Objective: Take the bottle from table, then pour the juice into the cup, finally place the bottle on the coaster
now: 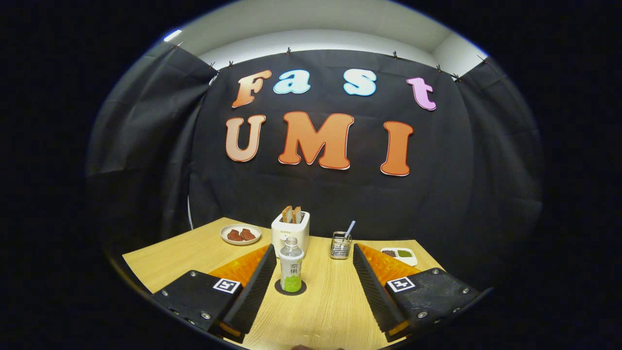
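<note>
1. Gripper (311,260) open, jaws spread wide, nothing held between the fingers (252,291).
2. Bottle (291,265) upright on dark round coaster (290,288), between the fingers, close to the left one, not touching either as far as visible.
3. Clear bottle, clear cap on, green label on lower half, pale liquid inside.
4. White toaster (290,232) just behind the bottle, two toast slices (292,214) sticking up from the slots.
5. White plate (240,235) with two brown pieces, left of the toaster, near the far table edge.
6. Wire holder (341,245) with a striped straw (350,229) tilted inside, right of the toaster, beyond the right finger.
7. Small white dish (400,254) with dark and green fillings, partly hidden behind the right finger.
8. Light wooden table (325,306) under all of it.
</note>
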The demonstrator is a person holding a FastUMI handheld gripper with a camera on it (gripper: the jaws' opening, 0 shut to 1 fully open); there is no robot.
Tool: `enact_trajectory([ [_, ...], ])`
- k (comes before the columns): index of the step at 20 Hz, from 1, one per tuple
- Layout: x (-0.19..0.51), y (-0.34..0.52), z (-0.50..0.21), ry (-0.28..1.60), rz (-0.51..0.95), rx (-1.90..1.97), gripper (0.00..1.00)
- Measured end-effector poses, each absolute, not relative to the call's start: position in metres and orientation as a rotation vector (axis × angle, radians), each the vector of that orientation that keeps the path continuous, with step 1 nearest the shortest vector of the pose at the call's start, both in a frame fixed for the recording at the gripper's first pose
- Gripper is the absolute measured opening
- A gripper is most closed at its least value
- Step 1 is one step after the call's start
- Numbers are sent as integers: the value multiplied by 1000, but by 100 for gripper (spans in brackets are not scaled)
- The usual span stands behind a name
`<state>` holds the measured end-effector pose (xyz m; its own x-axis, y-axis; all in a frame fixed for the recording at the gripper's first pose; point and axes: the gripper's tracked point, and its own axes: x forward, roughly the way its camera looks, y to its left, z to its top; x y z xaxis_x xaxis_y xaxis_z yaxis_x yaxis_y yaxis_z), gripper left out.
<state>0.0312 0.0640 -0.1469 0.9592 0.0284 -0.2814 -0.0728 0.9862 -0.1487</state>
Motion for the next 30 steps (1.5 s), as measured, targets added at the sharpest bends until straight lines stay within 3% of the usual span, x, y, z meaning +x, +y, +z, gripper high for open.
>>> enact_trajectory([
  [12, -78, 46, -62, 191, 31, -89, 94],
  [22, -157, 53, -41, 181, -20, -134, 94],
  [30, -180, 65, -34, 129, -19, -100, 94],
])
